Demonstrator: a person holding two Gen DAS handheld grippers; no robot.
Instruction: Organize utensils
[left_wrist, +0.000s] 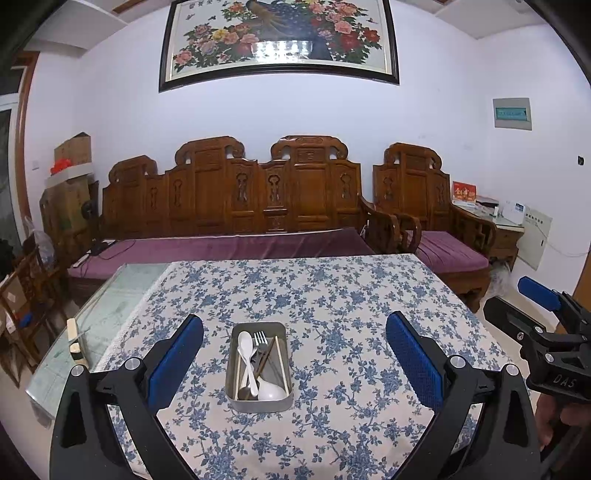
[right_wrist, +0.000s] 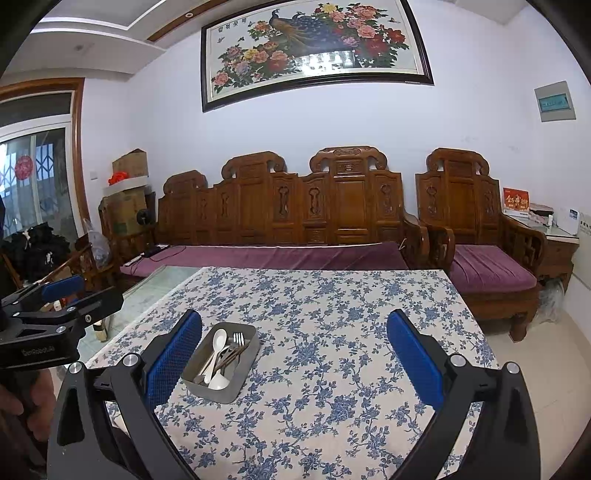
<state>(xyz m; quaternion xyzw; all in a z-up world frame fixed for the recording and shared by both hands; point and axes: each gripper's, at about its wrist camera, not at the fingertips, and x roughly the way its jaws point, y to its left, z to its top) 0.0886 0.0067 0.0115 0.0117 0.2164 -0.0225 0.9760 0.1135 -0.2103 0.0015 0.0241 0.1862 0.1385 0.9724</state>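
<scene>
A grey metal tray (left_wrist: 258, 405) (right_wrist: 243, 380) rests on the blue-flowered tablecloth (left_wrist: 332, 295) (right_wrist: 332, 302). Inside it lie white plastic spoons (left_wrist: 245, 350) (right_wrist: 218, 343), a metal fork (left_wrist: 260, 339) (right_wrist: 238, 339), wooden chopsticks (left_wrist: 281, 363) and dark utensils. My left gripper (left_wrist: 294, 354) is open, held above the table with the tray between its blue pads (left_wrist: 413, 362). My right gripper (right_wrist: 294, 354) is open too, and the tray lies by its left finger (right_wrist: 173, 362). Each gripper shows at the edge of the other's view, the right gripper (left_wrist: 546, 317) and the left gripper (right_wrist: 55, 299).
The cloth leaves a strip of glass tabletop (left_wrist: 107, 306) bare on the left, where a small wooden block (left_wrist: 75, 341) stands. A carved wooden sofa (left_wrist: 236, 206) with purple cushions runs behind the table, with an armchair (left_wrist: 436, 218) to its right. A hand (right_wrist: 33, 406) holds the left gripper.
</scene>
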